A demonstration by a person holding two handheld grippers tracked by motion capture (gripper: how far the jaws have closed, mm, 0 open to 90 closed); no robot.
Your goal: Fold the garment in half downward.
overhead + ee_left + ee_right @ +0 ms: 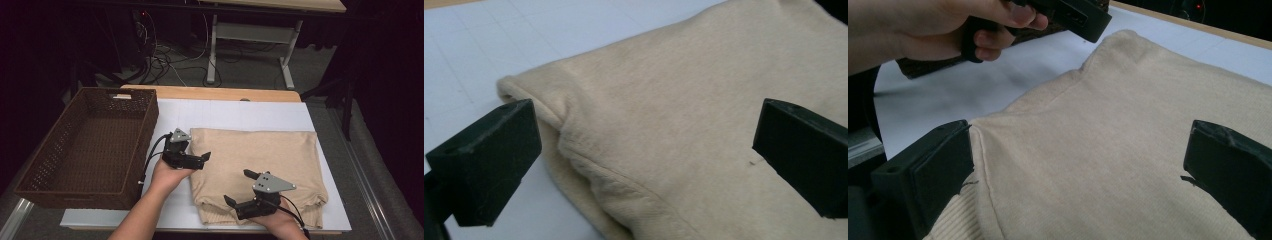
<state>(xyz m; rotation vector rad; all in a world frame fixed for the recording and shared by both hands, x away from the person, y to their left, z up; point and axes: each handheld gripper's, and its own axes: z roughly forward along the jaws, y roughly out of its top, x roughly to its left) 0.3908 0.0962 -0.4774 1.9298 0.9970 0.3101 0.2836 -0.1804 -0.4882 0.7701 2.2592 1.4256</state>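
A folded beige sweater (260, 155) lies flat on the white mat (240, 112). My left gripper (199, 151) is open at the sweater's left edge, level with its far half; in the left gripper view its jaws straddle the sweater (674, 100) at a folded corner. My right gripper (240, 187) is open over the near left part of the sweater, and its jaws frame the fabric (1118, 125) near the ribbed hem. The right gripper view also has the left gripper (1068, 15) and the hand (948, 30) that holds it, farther off. Neither gripper holds anything.
An empty brown wicker basket (95, 145) stands at the left, partly over the table's left edge, close to the left hand. The wooden table edge (210, 93) runs along the back. Behind it are another table's legs (212, 50) and cables on the floor.
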